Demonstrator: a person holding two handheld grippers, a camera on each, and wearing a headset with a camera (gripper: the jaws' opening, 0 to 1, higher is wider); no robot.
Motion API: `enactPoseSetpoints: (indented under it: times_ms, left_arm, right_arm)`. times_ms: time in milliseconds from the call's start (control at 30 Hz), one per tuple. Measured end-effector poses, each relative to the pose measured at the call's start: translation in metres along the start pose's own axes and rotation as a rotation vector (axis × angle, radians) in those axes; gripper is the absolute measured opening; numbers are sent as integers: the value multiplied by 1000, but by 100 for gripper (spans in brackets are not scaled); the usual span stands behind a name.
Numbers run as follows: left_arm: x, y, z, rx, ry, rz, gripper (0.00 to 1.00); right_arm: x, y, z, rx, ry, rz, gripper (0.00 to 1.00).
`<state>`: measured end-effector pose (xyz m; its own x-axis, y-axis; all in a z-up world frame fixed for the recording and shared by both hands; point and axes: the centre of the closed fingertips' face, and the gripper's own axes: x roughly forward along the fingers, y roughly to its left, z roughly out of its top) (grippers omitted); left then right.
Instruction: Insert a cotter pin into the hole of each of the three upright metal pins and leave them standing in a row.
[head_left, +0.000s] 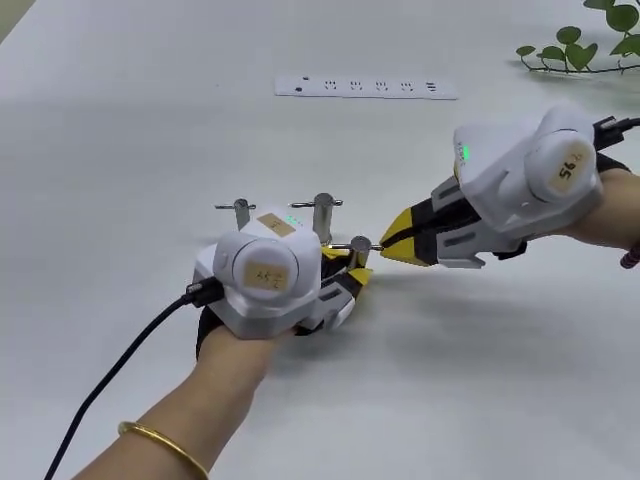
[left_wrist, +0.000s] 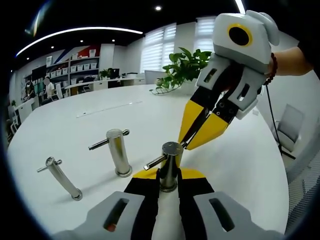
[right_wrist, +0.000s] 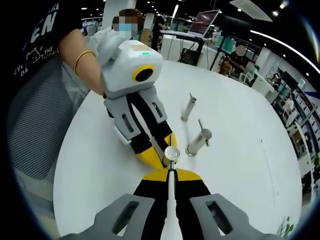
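Observation:
Three upright metal pins stand on the white table: a far-left pin, a middle pin and a near pin. The two farther pins each carry a cotter pin through the head. My left gripper is shut on the near pin's shaft. A cotter pin sticks out of that pin's head. My right gripper comes in from the right, its yellow tips shut at the pin's head, pinching the cotter pin's end.
A white power strip lies at the back of the table. Plant leaves reach in at the far right corner. A black cable trails from the left gripper toward the near-left edge.

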<state>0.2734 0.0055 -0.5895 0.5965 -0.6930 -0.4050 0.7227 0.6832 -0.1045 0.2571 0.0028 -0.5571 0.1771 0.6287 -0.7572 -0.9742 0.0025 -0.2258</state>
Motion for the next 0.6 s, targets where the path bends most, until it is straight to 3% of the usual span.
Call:
enactPoseSetpoints:
  times_ms: [333,467,600]
  left_arm:
    - [0,-1,-1,0,7,11,11]
    - [0,-1,-5,5,33,21,11]
    - [-4,3,-9,7,55,42,20]
  right_arm:
    - [2,-1,1,-19,6,1,0]
    - [3,0,2,-19,10,0,0]
    - [5,2,2,-22,10,17,6]
